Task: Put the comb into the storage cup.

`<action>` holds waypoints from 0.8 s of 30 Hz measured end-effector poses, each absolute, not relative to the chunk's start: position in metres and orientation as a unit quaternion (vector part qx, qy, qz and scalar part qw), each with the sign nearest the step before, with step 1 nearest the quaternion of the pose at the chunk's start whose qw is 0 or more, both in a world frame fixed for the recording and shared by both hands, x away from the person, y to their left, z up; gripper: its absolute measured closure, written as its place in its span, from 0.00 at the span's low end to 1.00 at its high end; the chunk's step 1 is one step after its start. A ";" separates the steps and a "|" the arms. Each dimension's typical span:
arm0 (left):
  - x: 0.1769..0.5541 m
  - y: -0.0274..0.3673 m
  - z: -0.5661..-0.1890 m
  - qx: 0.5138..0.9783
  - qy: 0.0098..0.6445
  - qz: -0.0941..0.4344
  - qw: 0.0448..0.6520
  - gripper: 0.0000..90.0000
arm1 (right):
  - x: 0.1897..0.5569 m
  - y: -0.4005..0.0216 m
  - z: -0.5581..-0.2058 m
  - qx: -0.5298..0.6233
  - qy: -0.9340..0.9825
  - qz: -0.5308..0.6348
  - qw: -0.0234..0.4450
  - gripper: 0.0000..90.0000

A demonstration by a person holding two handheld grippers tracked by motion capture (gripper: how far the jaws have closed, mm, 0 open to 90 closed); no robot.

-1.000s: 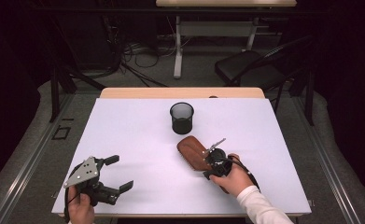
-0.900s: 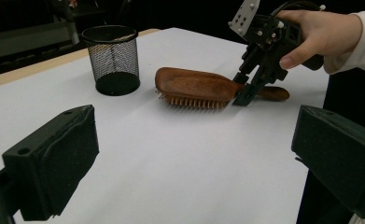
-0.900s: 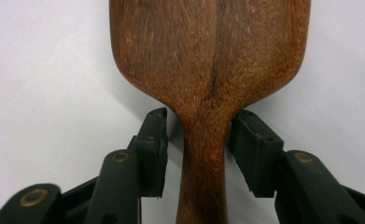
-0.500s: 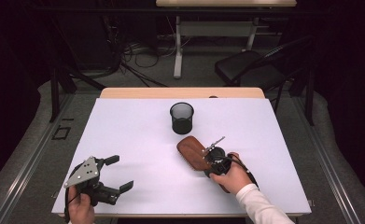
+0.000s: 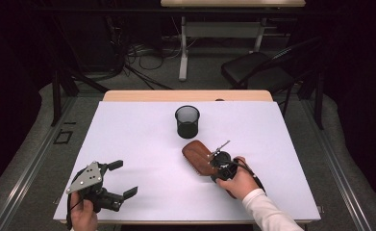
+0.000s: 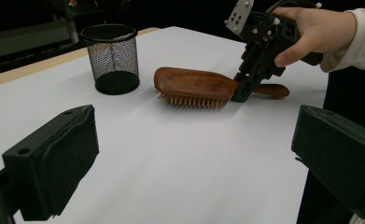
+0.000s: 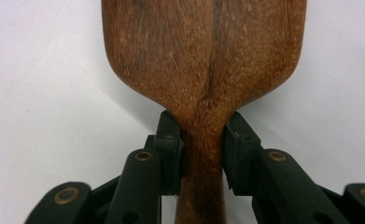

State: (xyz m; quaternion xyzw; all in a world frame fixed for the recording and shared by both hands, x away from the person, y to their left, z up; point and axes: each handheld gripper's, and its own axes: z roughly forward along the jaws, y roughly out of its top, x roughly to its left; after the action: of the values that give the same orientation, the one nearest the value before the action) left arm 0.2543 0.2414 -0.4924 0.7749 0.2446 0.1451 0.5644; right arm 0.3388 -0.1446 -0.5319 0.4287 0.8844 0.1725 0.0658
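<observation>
My right gripper (image 7: 202,154) has just been closing its jaws, and the hairbrush (image 5: 198,156) is between them: in the right gripper view the pads now sit against both sides of the narrow neck where the wooden head runs into the handle. So the jaws are closed on the brush, gripping it at the neck.

The brush lies bristles down on the table (image 5: 128,139), just in front of the mesh cup (image 5: 187,121) and slightly to its right, apart from it, the head towards the cup and the handle towards me. In the left gripper view the bristles touch the table, so I judge that the grasp is made but the lift is not yet begun. The cup stands upright.

My left gripper (image 5: 112,183) hangs well to the left of the cup, near the front edge of the table, jaws wide open with nothing between them.

With the neck pinched, I judge the next step is to raise the brush and carry it to the cup.
</observation>
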 end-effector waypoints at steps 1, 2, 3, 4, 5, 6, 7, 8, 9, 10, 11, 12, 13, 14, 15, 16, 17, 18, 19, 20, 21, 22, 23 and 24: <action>0.254 0.241 -0.492 0.775 0.245 0.145 0.564 0.01 | 0.339 -0.145 -0.532 0.429 0.884 0.172 0.066 0.78; 0.254 0.242 -0.493 0.775 0.245 0.145 0.564 0.01 | 0.339 -0.145 -0.532 0.429 0.885 0.172 0.065 0.79; 0.255 0.242 -0.493 0.775 0.245 0.145 0.564 0.01 | 0.339 -0.145 -0.532 0.429 0.885 0.172 0.065 0.79; 0.255 0.242 -0.493 0.775 0.245 0.145 0.564 0.01 | 0.338 -0.145 -0.532 0.426 0.886 0.171 0.068 0.79; 0.254 0.242 -0.493 0.775 0.246 0.146 0.563 0.01 | 0.338 -0.145 -0.532 0.426 0.886 0.171 0.068 0.79; 0.255 0.242 -0.493 0.775 0.245 0.145 0.564 0.01 | 0.338 -0.144 -0.532 0.429 0.885 0.171 0.068 0.79; 0.254 0.242 -0.493 0.776 0.245 0.145 0.564 0.01 | 0.337 -0.144 -0.532 0.427 0.885 0.171 0.071 0.79; 0.255 0.242 -0.493 0.776 0.245 0.145 0.564 0.01 | 0.337 -0.144 -0.532 0.426 0.886 0.168 0.072 0.79; 0.255 0.242 -0.493 0.776 0.245 0.145 0.563 0.01 | 0.337 -0.144 -0.532 0.426 0.886 0.168 0.072 0.79; 0.254 0.242 -0.493 0.776 0.245 0.145 0.563 0.01 | 0.337 -0.144 -0.532 0.427 0.886 0.168 0.072 0.80; 0.254 0.242 -0.493 0.775 0.245 0.145 0.564 0.01 | 0.337 -0.144 -0.532 0.426 0.886 0.167 0.072 0.80; 0.254 0.242 -0.493 0.775 0.245 0.145 0.564 0.01 | 0.337 -0.144 -0.531 0.426 0.887 0.164 0.072 0.80; 0.254 0.242 -0.493 0.776 0.245 0.145 0.564 0.01 | 0.337 -0.144 -0.531 0.426 0.887 0.164 0.072 0.80; 0.255 0.242 -0.493 0.776 0.244 0.144 0.563 0.01 | 0.337 -0.144 -0.531 0.426 0.888 0.160 0.070 0.80; 0.255 0.242 -0.493 0.776 0.244 0.144 0.563 0.01 | 0.336 -0.144 -0.535 0.429 0.879 0.191 0.081 0.80; 0.255 0.242 -0.493 0.776 0.244 0.144 0.563 0.01 | 0.336 -0.144 -0.532 0.428 0.885 0.168 0.075 0.80; 0.255 0.242 -0.493 0.776 0.244 0.144 0.563 0.01 | 0.336 -0.144 -0.532 0.428 0.885 0.169 0.075 0.80; 0.255 0.242 -0.493 0.776 0.244 0.144 0.563 0.01 | 0.336 -0.144 -0.532 0.428 0.885 0.169 0.075 0.80; 0.255 0.242 -0.493 0.777 0.244 0.144 0.563 0.01 | 0.336 -0.144 -0.532 0.428 0.884 0.169 0.076 0.80; 0.255 0.241 -0.493 0.776 0.244 0.143 0.564 0.01 | 0.336 -0.144 -0.532 0.428 0.884 0.169 0.076 0.80; 0.255 0.241 -0.493 0.776 0.244 0.143 0.564 0.01 | 0.335 -0.144 -0.533 0.429 0.883 0.174 0.077 0.80; 0.255 0.241 -0.493 0.777 0.244 0.143 0.563 0.01 | 0.335 -0.144 -0.532 0.426 0.886 0.169 0.078 0.80; 0.255 0.241 -0.493 0.777 0.244 0.143 0.563 0.01 | 0.335 -0.144 -0.532 0.426 0.886 0.169 0.078 0.80; 0.255 0.241 -0.493 0.776 0.244 0.143 0.564 0.01 | 0.335 -0.144 -0.532 0.425 0.885 0.170 0.080 0.80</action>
State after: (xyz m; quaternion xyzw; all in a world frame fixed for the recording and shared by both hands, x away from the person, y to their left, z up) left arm 0.2549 0.2414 -0.4932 0.7762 0.2438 0.1425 0.5637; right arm 0.3349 -0.1438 -0.5321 0.4253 0.8854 0.1699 0.0800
